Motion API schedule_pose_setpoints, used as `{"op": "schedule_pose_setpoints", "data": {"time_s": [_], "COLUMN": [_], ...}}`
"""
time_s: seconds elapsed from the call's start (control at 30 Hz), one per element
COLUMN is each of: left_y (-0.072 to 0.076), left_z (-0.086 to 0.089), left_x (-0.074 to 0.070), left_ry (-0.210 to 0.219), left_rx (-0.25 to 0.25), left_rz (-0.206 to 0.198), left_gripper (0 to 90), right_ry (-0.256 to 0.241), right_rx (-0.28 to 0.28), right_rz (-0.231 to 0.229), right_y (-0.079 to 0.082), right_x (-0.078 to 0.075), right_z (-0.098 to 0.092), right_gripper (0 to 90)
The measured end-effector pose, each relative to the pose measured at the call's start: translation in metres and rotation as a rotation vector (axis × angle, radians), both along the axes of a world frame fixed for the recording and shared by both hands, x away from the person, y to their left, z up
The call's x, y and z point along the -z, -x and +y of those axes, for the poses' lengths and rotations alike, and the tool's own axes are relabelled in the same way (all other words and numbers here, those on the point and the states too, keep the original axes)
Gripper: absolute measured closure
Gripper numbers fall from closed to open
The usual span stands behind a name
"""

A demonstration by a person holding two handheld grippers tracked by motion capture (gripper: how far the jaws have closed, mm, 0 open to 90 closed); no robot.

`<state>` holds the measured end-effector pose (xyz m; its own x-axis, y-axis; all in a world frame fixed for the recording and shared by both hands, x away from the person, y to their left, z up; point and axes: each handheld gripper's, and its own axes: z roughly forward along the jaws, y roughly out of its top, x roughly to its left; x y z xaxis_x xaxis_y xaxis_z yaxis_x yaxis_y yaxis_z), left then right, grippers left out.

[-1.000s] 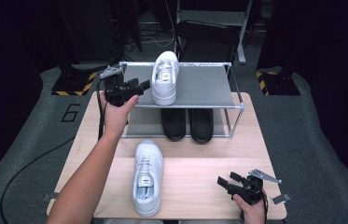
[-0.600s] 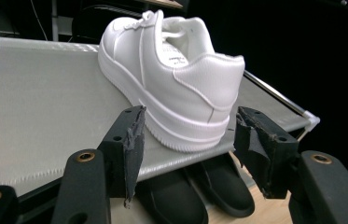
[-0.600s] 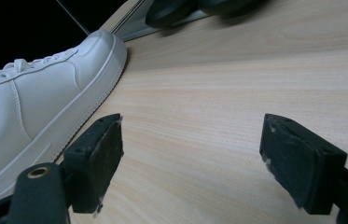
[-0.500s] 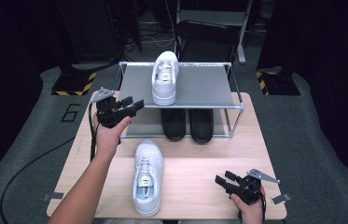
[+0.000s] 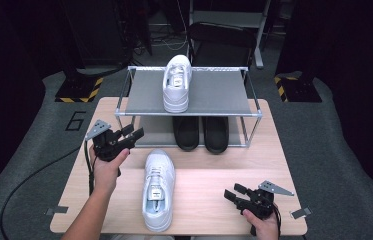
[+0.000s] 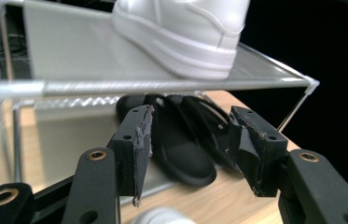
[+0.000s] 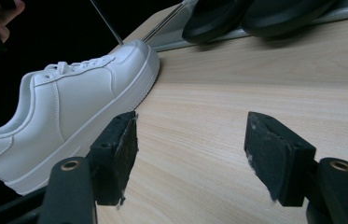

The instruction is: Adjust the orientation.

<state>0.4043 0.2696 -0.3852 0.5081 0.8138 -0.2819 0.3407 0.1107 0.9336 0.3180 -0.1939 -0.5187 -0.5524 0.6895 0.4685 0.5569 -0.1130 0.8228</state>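
Tabletop: left gripper (image 5: 133, 135) agape (empty) beside sneaker (image 5: 158, 189).

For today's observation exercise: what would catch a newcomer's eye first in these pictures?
Probably the white shoe lying alone on the wooden table, between the two open grippers, left gripper and right gripper. Next, its match, the second white shoe, sits on the top shelf of the rack, with black shoes beneath it on the lower level.

Smooth white leather-look sneaker (image 5: 157, 188) on matt pale wood table (image 5: 214, 195) (metal-framed rack (image 5: 224, 92) behind).
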Motion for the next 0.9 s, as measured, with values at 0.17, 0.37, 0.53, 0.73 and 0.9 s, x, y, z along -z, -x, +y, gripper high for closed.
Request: {"op": "schedule_pose_setpoints", "data": {"time_s": [0.17, 0.37, 0.53, 0.73, 0.9], "left_y": [0.009, 0.021, 0.033, 0.041, 0.045], "left_z": [0.017, 0.031, 0.037, 0.045, 0.051], "left_x": [0.019, 0.04, 0.063, 0.085, 0.097], "left_ry": [0.006, -0.021, -0.083, -0.05, -0.037], "left_rx": [-0.007, -0.017, -0.042, -0.041, -0.057], "left_rz": [0.022, 0.028, 0.035, 0.058, 0.068], "left_gripper": [49.2, 47.3, 45.4, 45.2, 43.2], "right_ry": [-0.005, 0.014, 0.05, 0.073, 0.092], "right_rx": [-0.009, -0.015, -0.017, -0.026, -0.038], "right_rz": [-0.034, 0.0, -0.012, -0.009, -0.019], "right_y": [0.001, 0.001, -0.001, -0.002, -0.001], "right_x": [-0.002, -0.003, -0.011, -0.02, -0.025], "right_z": [0.005, 0.01, 0.019, 0.033, 0.047], "right_gripper": [36.9, 35.3, 36.7, 38.5, 41.0]}}
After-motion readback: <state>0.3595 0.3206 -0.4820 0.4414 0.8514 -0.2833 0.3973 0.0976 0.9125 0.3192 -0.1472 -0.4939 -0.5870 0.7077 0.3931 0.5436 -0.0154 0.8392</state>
